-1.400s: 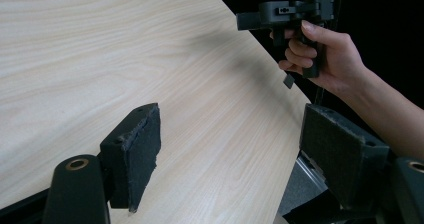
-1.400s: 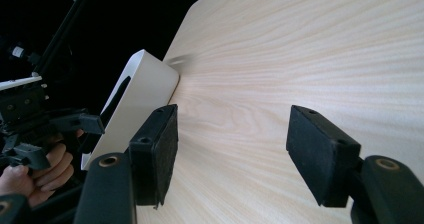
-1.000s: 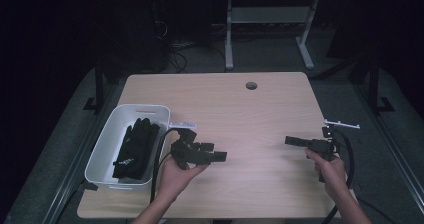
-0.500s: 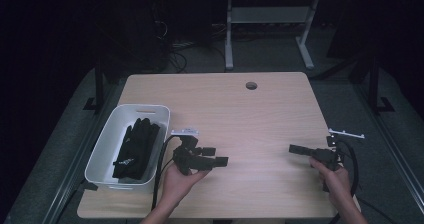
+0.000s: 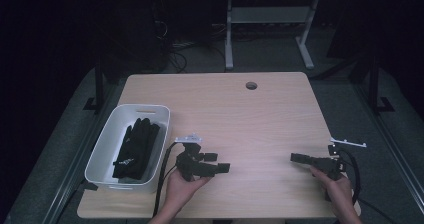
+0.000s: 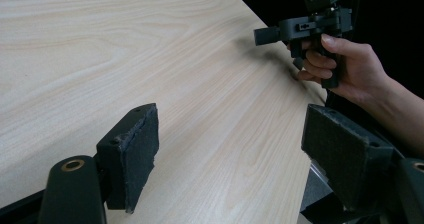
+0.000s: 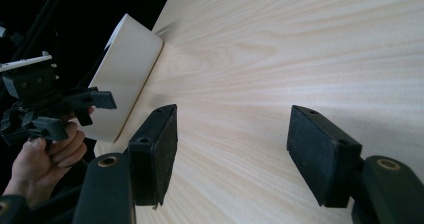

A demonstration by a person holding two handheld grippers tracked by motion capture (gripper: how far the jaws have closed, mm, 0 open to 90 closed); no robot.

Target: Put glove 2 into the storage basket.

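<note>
Both our hands have sunk toward the table (image 5: pixel 260 114) since a moment ago. Our left gripper (image 5: pixel 224 168) and right gripper (image 5: pixel 296 157), jaws apart and empty, face each other. Left of the left gripper, black gloves (image 5: pixel 136 148) lie crumpled inside the white bin (image 5: pixel 102 154).

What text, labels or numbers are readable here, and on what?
None readable.
Gloves in the bin: a small white mark, too small and blurred to read.
Left gripper, right gripper, table: no lettering visible.
</note>
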